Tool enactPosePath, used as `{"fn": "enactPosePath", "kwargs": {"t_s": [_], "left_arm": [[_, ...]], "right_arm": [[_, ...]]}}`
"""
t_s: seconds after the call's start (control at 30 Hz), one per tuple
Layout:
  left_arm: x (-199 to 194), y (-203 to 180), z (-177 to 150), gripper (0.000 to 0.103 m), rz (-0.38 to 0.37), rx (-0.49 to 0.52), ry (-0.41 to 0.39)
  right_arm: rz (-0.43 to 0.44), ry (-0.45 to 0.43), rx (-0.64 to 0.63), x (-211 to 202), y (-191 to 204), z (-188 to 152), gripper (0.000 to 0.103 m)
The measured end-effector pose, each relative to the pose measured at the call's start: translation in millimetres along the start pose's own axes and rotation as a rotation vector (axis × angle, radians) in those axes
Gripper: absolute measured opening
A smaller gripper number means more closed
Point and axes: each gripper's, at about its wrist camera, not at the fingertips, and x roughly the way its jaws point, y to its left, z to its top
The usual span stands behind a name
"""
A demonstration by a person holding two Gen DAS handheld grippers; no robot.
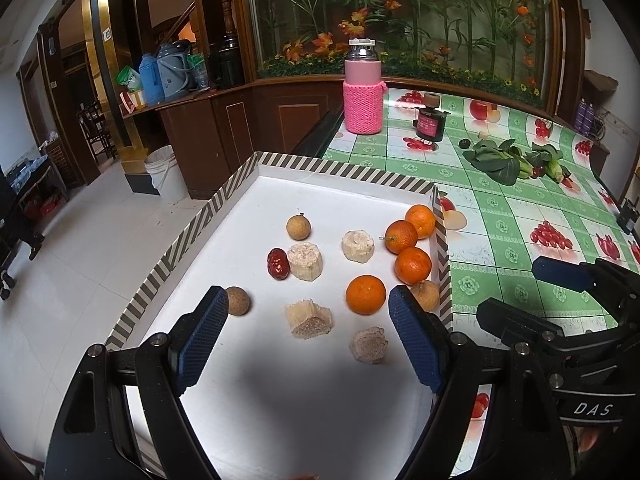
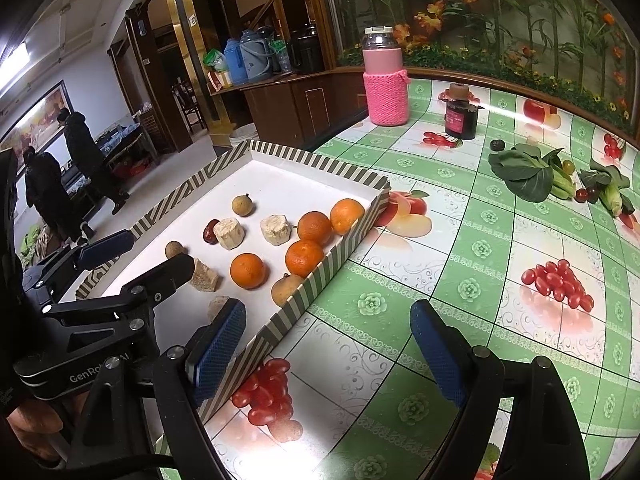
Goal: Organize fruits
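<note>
Item: fruit tray, striped rim (image 1: 344, 168), white floor, on green fruit-print tablecloth (image 2: 480, 320) at table's left edge, overhanging a bit toward the room. Contents L to R, left wrist view: brown longan (image 1: 239, 301) just beside left pad, alone; red date (image 1: 278, 263) touching pale cane chunk (image 1: 305, 261); second longan (image 1: 299, 227) behind them, apart; cut cane chunk (image 1: 308, 319) near front; rough chunk (image 1: 369, 345) beside it; another pale chunk (image 1: 358, 245) mid-tray; lone orange (image 1: 365, 294); three oranges (image 1: 413, 266) bunched against right wall, prob. already grouped by kind; third longan (image 1: 426, 295) partly hidden behind right pad, touching that wall. Judgement: sorting barely begun, since longans & cane pieces lie scattered, only the citrus clusters. Tongs: left gripper (image 1: 308, 332) wide, nothing between pads, hovers over tray's near end, angled down, likely choosing a piece; the lone orange or cut chunk is nearest. Right gripper (image 2: 332, 348) also wide & empty, hangs over bare cloth just right of the tray wall, prob. parked clear so it doesn't block the left. Off-tray, right: pink knit-sleeved bottle (image 2: 385, 88), dark jar (image 2: 461, 118), leafy greens (image 2: 528, 176) w/ small loose fruits near them, well apart from tray, maybe for later.
</note>
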Motion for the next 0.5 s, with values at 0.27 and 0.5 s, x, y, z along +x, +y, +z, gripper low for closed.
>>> {"fn": "enactPosePath", "kwargs": {"t_s": [0.27, 0.5], "left_arm": [[1.5, 1.1, -1.1, 0.083, 0.000, -0.009, 0.006], [2.2, 1.2, -2.1, 0.083, -0.002, -0.011, 0.009]], "right_arm": [[0.000, 0.006, -0.011, 2.4, 4.6, -0.3, 0.086], [0.003, 0.011, -0.015, 4.3, 6.0, -0.4, 0.086]]}}
